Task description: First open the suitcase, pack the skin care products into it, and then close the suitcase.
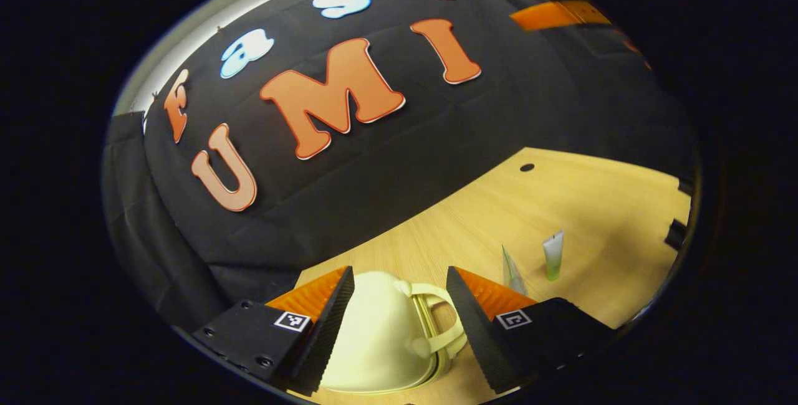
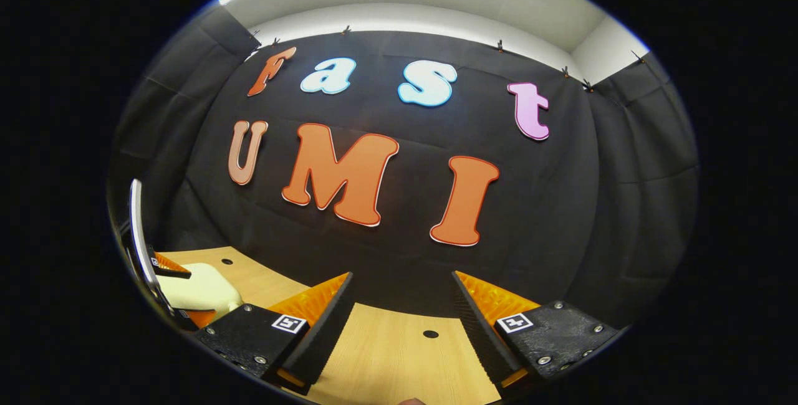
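Between your left gripper's [image 1: 399, 318] spread fingers, at the bottom centre of the left gripper view, sat the small pale-yellow hard-shell suitcase [image 1: 374, 336] with its rounded top and looped carry handle [image 1: 439, 324]. It lay directly ahead of and below that gripper, its shell close against the left-hand finger and its handle just inside the right-hand one; whether either finger touched it I could not tell. The jaws stood wide, holding nothing. The case looked closed, a thin seam running beside the handle, and its long axis seemed to run away from you along the fingers' line.

To the lower right of that view, two skin care tubes stood on the light wooden table [image 1: 592, 205]: a white-and-green tube [image 1: 553, 255] and a paler, clear-looking one [image 1: 512, 271] just beside it, both apart from the suitcase.

Your right gripper [image 2: 402, 324] was likewise wide and empty, pointed at bare tabletop. From it, the suitcase lay far off at the lower left edge of the right gripper view, so your left hand was clearly the nearer one for the opening.
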Available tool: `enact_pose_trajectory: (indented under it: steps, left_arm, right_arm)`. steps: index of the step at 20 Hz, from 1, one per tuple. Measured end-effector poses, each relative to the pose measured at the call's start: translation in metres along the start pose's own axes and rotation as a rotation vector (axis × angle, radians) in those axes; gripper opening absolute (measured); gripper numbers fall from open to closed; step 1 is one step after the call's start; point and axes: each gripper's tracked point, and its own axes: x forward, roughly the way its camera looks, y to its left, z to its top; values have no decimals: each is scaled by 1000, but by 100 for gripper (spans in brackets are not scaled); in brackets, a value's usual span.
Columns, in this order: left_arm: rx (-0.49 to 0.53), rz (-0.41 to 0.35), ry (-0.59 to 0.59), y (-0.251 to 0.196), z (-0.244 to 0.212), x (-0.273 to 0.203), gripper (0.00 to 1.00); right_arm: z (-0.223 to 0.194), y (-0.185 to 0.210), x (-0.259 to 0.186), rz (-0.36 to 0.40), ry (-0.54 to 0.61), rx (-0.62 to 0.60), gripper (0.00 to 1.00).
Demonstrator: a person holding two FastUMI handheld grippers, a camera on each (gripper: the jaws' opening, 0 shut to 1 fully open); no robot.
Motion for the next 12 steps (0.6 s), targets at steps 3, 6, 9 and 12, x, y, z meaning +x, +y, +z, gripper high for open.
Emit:
enact_pose_trajectory:
  steps: [3,6,9,12]
  left_arm:
    - [99,-70,72,-21,-27,11,88]
    - [199,-115,132,-39,-55,19,86]
    - [308,-137,188,-48,-80,23,86]
    - [388,-151,229,-53,-97,28,86]
  right_arm:
    - [-4,-10,2,-15,6,1,95]
    - [-9,-15,2,-21,14,5,92]
    - [-14,-19,2,-24,19,1,95]
    - [-16,-23,2,-30,22,-1,96]
